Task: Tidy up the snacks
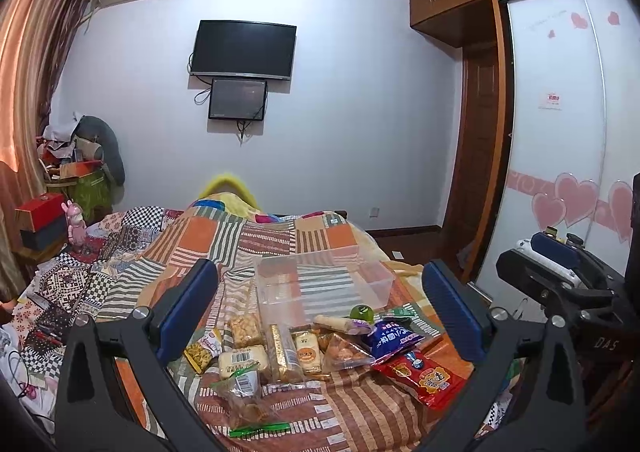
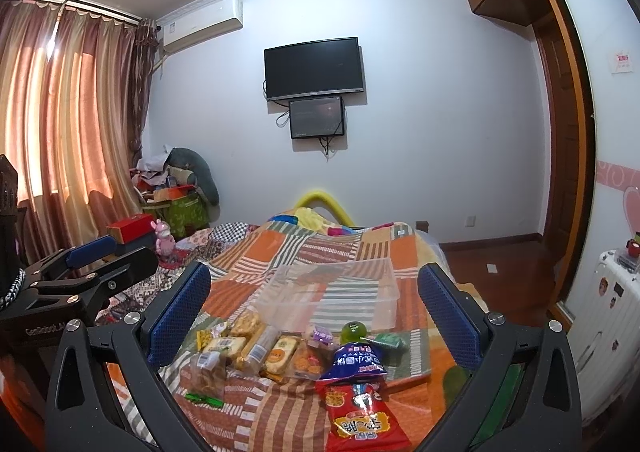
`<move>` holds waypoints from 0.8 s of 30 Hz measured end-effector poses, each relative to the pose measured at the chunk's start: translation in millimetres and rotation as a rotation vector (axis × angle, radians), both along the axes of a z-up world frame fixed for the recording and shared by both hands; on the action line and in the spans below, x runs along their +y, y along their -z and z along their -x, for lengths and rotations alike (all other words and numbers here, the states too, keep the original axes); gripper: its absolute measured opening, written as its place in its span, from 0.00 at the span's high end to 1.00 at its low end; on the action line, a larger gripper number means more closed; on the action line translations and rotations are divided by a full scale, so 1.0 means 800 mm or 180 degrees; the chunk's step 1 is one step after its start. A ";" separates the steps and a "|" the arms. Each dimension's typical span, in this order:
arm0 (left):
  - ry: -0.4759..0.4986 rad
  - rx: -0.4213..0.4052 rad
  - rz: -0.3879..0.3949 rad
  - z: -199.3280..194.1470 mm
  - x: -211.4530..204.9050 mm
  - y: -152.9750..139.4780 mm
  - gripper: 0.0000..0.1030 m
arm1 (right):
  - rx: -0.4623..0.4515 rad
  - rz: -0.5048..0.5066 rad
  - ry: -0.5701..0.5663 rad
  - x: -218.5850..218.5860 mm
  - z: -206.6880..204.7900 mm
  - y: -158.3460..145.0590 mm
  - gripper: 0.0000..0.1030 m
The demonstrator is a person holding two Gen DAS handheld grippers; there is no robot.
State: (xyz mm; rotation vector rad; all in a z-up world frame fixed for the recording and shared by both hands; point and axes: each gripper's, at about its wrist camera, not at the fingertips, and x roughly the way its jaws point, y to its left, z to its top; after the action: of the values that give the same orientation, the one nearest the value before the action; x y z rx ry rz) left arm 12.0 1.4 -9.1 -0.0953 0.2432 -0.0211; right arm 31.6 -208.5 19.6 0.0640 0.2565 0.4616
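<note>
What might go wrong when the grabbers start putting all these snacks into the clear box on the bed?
1. The clear box sits on a soft, rumpled quilt, so pushing a snack in might tip or slide it.
2. The snacks lie packed together; closing on the blue bag could also catch the red bag that it overlaps.
3. The left gripper and right gripper are both open and close together, so they might bump each other.

Beyond your fingers you face a wall television [image 1: 244, 49], a smaller screen [image 1: 237, 99] beneath, curtains [image 2: 68, 107] far left.
</note>
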 end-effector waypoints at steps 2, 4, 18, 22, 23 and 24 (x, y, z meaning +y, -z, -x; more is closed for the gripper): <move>-0.0001 0.0009 -0.0003 -0.001 0.000 0.002 0.00 | 0.0007 0.0000 0.0000 -0.001 -0.001 0.000 0.00; -0.0016 0.0022 -0.0015 -0.003 0.001 0.004 0.00 | 0.0024 0.0006 0.0004 0.000 -0.004 0.002 0.00; -0.0234 0.0419 0.0024 -0.035 0.042 0.054 0.00 | 0.0428 0.0198 0.0107 -0.010 -0.036 0.050 0.00; -0.0265 0.0718 0.0066 -0.052 0.063 0.083 0.00 | 0.0695 0.0329 0.0114 -0.016 -0.051 0.078 0.00; -0.0261 0.0797 0.0078 -0.056 0.069 0.091 0.00 | 0.0747 0.0353 0.0112 -0.018 -0.053 0.083 0.00; -0.0252 0.0890 0.0104 -0.061 0.076 0.101 0.00 | 0.0812 0.0386 0.0117 -0.020 -0.057 0.089 0.00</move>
State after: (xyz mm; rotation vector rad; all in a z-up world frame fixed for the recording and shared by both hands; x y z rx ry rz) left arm 60.7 62.1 -89.8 -0.1406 0.5183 0.0674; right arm 77.3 -224.2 -51.9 0.0087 0.5325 0.4003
